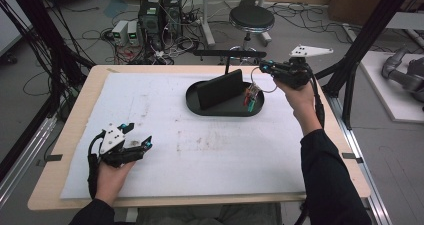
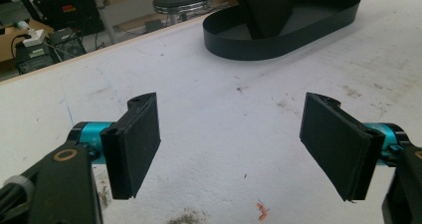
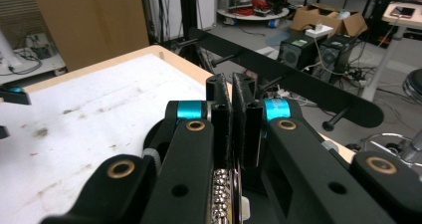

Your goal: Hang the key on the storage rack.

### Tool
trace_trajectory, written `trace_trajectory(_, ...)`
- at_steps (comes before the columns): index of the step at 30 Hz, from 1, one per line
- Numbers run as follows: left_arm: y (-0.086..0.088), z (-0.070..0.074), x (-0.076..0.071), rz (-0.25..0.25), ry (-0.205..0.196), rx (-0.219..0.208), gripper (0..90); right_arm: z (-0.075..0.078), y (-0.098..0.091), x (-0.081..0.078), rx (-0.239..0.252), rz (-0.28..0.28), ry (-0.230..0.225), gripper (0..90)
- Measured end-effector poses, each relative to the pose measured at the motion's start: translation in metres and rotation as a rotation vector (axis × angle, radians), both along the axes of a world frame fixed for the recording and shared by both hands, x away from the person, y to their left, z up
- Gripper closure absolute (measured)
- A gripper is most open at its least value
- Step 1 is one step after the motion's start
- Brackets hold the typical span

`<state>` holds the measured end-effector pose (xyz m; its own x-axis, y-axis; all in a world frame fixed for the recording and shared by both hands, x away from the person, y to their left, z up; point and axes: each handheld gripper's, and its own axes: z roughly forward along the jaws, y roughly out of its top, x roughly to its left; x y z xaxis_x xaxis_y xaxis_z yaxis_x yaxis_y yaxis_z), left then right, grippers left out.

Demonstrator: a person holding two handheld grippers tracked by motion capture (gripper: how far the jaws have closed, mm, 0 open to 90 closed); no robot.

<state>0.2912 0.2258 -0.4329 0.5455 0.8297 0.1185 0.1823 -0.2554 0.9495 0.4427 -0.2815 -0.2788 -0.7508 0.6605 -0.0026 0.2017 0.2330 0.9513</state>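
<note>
My right gripper point(image 1: 263, 65) hovers over the right end of a black oval tray point(image 1: 225, 113) at the back of the table. Its jaws are shut on a thin ball chain point(image 3: 219, 194), which shows between the pads in the right gripper view point(image 3: 232, 84). From the chain's loop a small bunch of red and green tags point(image 1: 252, 98) hangs down just above the tray's right end. A black upright panel point(image 1: 220, 89) stands in the tray. My left gripper point(image 1: 139, 135) rests near the table's front left, open with nothing between its pads point(image 2: 231, 149).
A black bar with pegs point(image 1: 227, 52) stands at the table's back edge, right behind the tray point(image 2: 278, 47). On the floor beyond are a round stool point(image 1: 251, 19), computer boxes point(image 1: 160, 15) and cables. A white sheet point(image 1: 200, 150) covers the tabletop.
</note>
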Motion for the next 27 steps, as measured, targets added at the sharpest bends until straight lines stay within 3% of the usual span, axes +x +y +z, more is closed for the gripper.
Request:
trace_trajectory(18,0.003,-0.002,-0.001,0.007,0.006,0.004,23.8,-0.010,0.003,0.035,0.000,-0.082,0.023,87.7)
trace_trajectory(27,0.005,-0.004,-0.003,0.010,0.010,0.008,23.7,-0.014,0.003,0.052,-0.005,-0.120,0.061,87.7)
